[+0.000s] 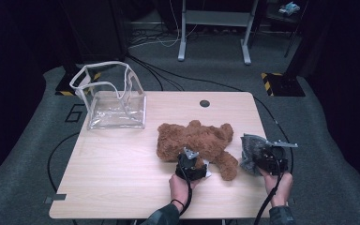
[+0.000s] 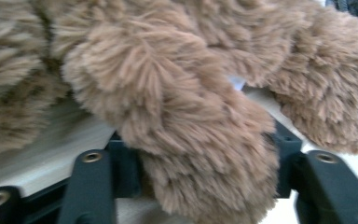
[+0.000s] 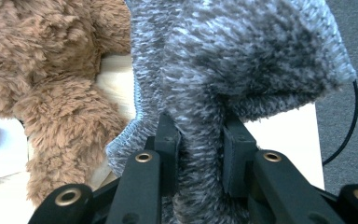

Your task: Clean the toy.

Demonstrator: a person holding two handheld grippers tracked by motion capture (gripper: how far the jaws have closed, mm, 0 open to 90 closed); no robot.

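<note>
Brown plush fills the gap between the left gripper's [image 2: 196,172] jaws: in the left gripper view a shaggy limb of the teddy bear [image 2: 186,116] lies between the two black jaws, its pile touching both inner faces, so the jaws are closed onto that limb at a middling width. Just beyond the limb, more of the bear's fur spreads to either side of the jaws, and a strip of pale wood shows beneath it.

In the right gripper view the right gripper [image 3: 200,140] has its jaws narrow and pressed on a fold of grey knitted cloth [image 3: 242,60], which rises from between them and fans out above. Just to one side of those jaws lies a leg of the bear [image 3: 60,112], near the cloth's hem; a white scrap of paper [image 3: 0,144] sits under it at the frame's edge.

From the high view, the left gripper [image 1: 191,165] sits at the bear's [image 1: 194,140] near edge, and the right gripper [image 1: 269,159] holds the grey cloth [image 1: 251,147] just beside the bear's leg, near the table's [image 1: 122,178] right edge. Well apart from both hands, at the far left corner of the table, stands a clear plastic bag [image 1: 115,101], open at the top.
</note>
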